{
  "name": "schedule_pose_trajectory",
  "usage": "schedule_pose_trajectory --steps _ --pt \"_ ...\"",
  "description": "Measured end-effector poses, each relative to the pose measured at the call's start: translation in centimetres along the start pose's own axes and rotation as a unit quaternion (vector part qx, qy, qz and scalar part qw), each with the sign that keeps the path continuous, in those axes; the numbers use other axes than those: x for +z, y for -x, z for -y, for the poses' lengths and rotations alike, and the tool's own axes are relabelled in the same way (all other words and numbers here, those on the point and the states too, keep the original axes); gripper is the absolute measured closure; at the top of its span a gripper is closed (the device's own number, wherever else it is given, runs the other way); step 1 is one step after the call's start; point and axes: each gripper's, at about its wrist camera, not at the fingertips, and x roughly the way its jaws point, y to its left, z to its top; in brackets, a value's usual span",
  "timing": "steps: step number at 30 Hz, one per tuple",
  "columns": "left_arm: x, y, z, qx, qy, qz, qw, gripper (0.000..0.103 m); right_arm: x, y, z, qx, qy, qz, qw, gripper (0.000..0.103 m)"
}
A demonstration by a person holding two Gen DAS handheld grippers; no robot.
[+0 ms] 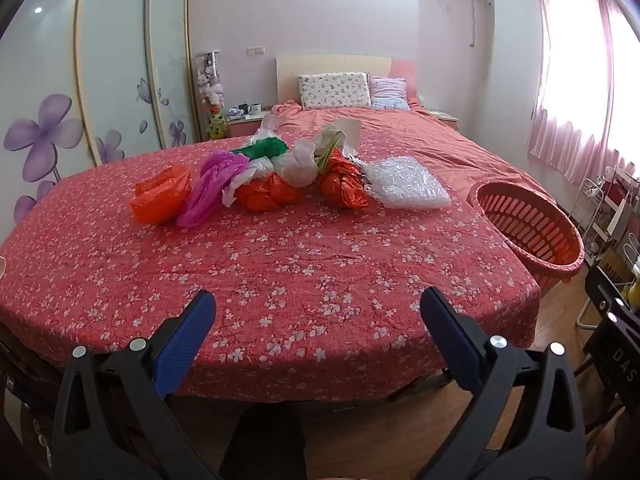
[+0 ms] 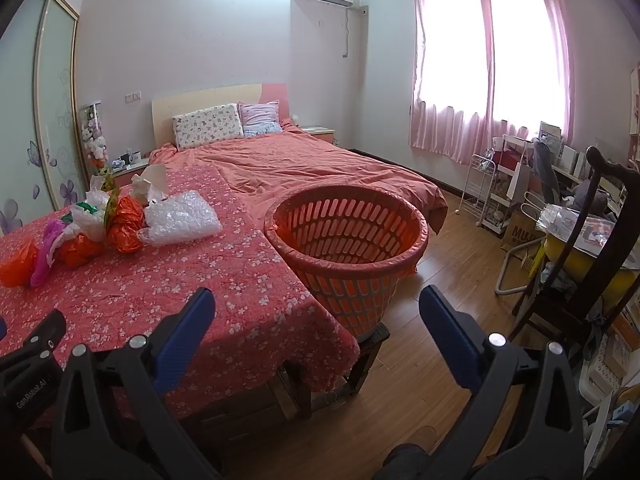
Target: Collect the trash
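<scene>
Nearest, the left gripper (image 1: 318, 304) and right gripper (image 2: 318, 304) hover with jaws spread wide, grasping nothing. Beyond them a worktop (image 1: 280, 280) under a red flowered cloth carries crumpled plastic bags (image 1: 256, 176) and a bubble-wrap sheet (image 1: 404, 184). A red slatted basket (image 2: 348, 236) stands at its right corner. Farther back, a bed (image 2: 304, 164)

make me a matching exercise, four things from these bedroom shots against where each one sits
Things:
1. clear bubble wrap sheet
2. red slotted plastic basket
3. magenta plastic bag
4. teddy-print pillow

Places:
a. against the headboard
b. off the table's right edge
c. right end of the trash pile
d. between two orange bags

Pairs: 1-c, 2-b, 3-d, 4-a
</scene>
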Motion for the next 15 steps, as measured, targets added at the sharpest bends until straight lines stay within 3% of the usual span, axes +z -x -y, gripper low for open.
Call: schedule_pose_trajectory --steps 15 --pt "-0.02 0.08 0.09 0.000 -0.001 0.000 1.0000 0.002 0.00 0.06 0.04 -0.001 0.001 0.000 1.000 0.004"
